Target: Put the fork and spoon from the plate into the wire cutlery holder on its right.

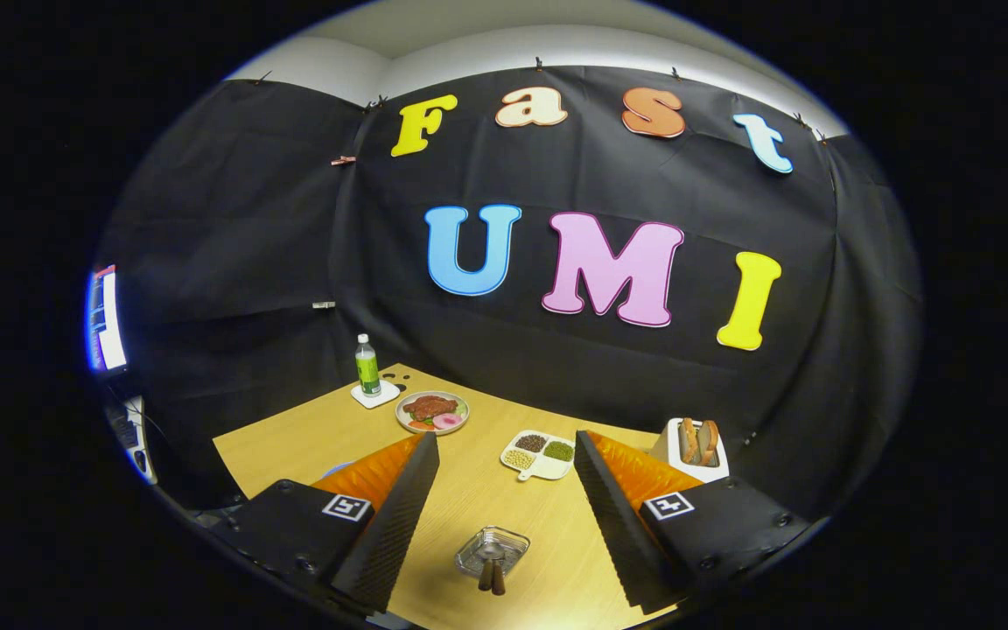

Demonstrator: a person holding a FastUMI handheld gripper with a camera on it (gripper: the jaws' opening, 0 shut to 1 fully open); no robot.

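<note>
The wire cutlery holder point(493, 551) sits on the wooden table point(469, 499), low between my two fingers and close to me. Two brown utensil handles point(492, 575) stick out of it towards me, and their heads lie inside the wire. I cannot tell which is the fork and which the spoon. My gripper point(505, 440) hangs above the table, open wide, with nothing between its fingers. A sliver of blue point(338, 468) shows behind the left finger; what it belongs to is hidden.
Beyond the fingertips lie a white divided dish of beans point(539, 453) and a plate of food point(432, 411). A green bottle point(367, 366) stands on a coaster at the far corner. A white toaster with bread point(696, 446) stands beyond the right finger. A monitor point(106, 319) glows off to the left.
</note>
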